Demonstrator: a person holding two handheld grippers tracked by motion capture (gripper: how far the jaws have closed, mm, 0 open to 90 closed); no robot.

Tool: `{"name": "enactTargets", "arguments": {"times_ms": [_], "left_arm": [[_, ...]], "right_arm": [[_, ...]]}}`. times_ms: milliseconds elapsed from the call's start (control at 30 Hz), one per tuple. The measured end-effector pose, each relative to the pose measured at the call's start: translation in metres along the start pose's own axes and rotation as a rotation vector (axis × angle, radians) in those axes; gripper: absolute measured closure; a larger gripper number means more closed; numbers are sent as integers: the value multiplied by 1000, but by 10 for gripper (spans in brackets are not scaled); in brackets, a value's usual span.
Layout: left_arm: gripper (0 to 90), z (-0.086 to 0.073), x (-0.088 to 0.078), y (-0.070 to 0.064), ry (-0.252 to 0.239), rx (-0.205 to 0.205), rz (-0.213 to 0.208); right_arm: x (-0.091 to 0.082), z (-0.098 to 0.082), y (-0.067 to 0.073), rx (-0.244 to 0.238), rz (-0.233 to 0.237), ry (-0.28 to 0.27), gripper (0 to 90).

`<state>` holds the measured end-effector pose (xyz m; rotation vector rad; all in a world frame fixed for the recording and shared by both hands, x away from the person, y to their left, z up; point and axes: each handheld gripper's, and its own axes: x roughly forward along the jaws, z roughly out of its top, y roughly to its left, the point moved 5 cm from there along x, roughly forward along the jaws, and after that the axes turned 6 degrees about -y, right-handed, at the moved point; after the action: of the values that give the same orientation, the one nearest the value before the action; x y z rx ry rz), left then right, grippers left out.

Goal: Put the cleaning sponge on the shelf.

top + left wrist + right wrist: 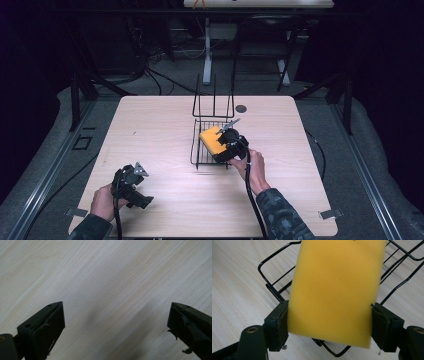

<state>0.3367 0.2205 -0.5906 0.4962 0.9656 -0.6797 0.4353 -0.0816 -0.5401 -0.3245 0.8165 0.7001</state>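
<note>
In the right gripper view the two black jaws press on the long sides of a yellow sponge, one on each side, so the right gripper is clenched on it. The sponge is a plain rectangular foam block with no label or writing readable on its face. It hangs over a black wire basket, whose rim and floor wires show past the sponge's edges on both sides and under its near end.

In the high view the right gripper sits over the near part of the wire basket, with the sponge tilted above the basket floor. The basket's tall wire back stands upright at its far side. The right hand holds the gripper from the near side, and its cable trails back along the forearm.

The left gripper has its jaws spread wide with nothing between them, above bare wood grain. In the high view it rests near the front left corner of the table, well apart from the basket, held by the left hand.

A small dark round spot lies on the table just beyond the basket's right side.
</note>
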Motion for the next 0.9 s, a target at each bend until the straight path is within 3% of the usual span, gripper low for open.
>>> {"name": "enactTargets", "arguments": {"times_ms": [900], "left_arm": [[13,0,0,-1,0,5,1]], "right_arm": [[22,5,7,15,3,29,251]]}}
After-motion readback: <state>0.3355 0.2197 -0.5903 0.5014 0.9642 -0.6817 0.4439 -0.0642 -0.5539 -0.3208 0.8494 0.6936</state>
